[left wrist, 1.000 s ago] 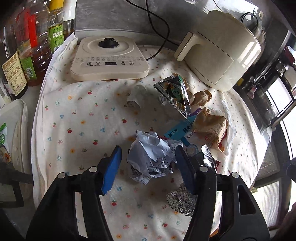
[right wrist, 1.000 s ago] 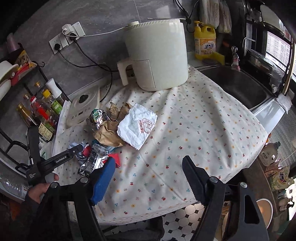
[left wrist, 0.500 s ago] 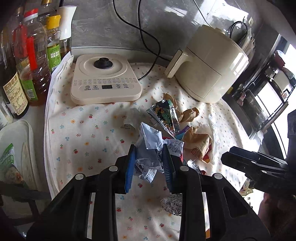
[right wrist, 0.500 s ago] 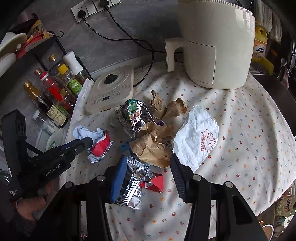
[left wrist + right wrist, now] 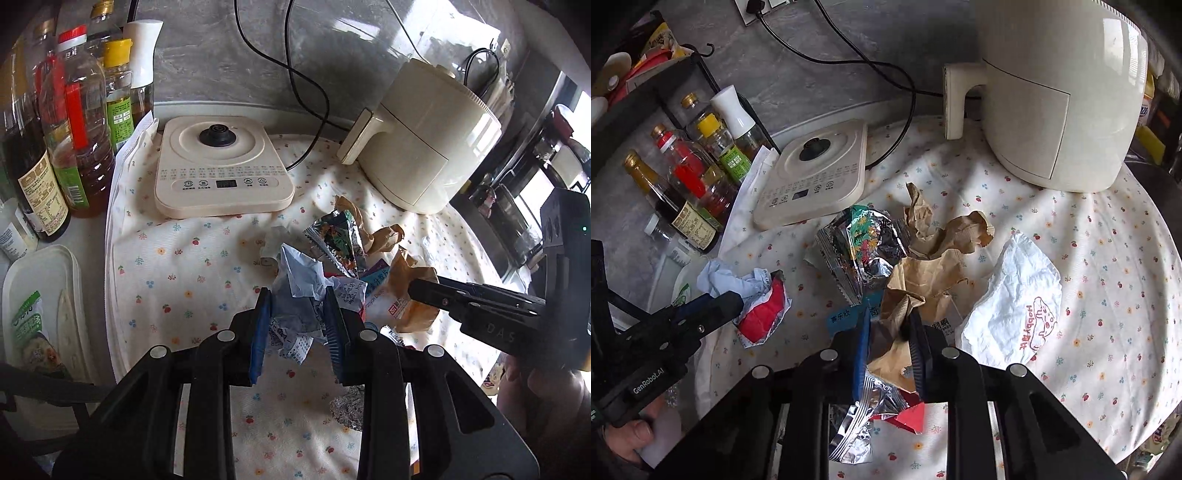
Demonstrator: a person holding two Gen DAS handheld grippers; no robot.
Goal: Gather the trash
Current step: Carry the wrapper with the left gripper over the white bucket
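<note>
My left gripper (image 5: 297, 299) is shut on a crumpled blue-white paper wad (image 5: 299, 284), held just above the flowered tablecloth (image 5: 192, 266). From the right wrist view the same wad (image 5: 757, 295) shows a red patch at the left gripper's (image 5: 735, 299) tip. The jaws of my right gripper (image 5: 890, 321) are closing, and a crumpled brown paper bag (image 5: 923, 280) fills the gap between the pads. It enters the left view from the right as the right gripper (image 5: 415, 290). A foil snack bag (image 5: 864, 240) and a white wrapper (image 5: 1015, 295) lie beside the bag.
An induction cooker (image 5: 221, 166) and a cream air fryer (image 5: 424, 140) stand at the back with cords behind them. Oil and sauce bottles (image 5: 74, 129) line the left, above a white lidded box (image 5: 40, 295). Foil scraps (image 5: 857, 417) lie under the right gripper.
The left gripper shut on the paper wad and lifted it. The right gripper swung in from the table's edge to the trash pile and narrowed its jaws round the brown bag.
</note>
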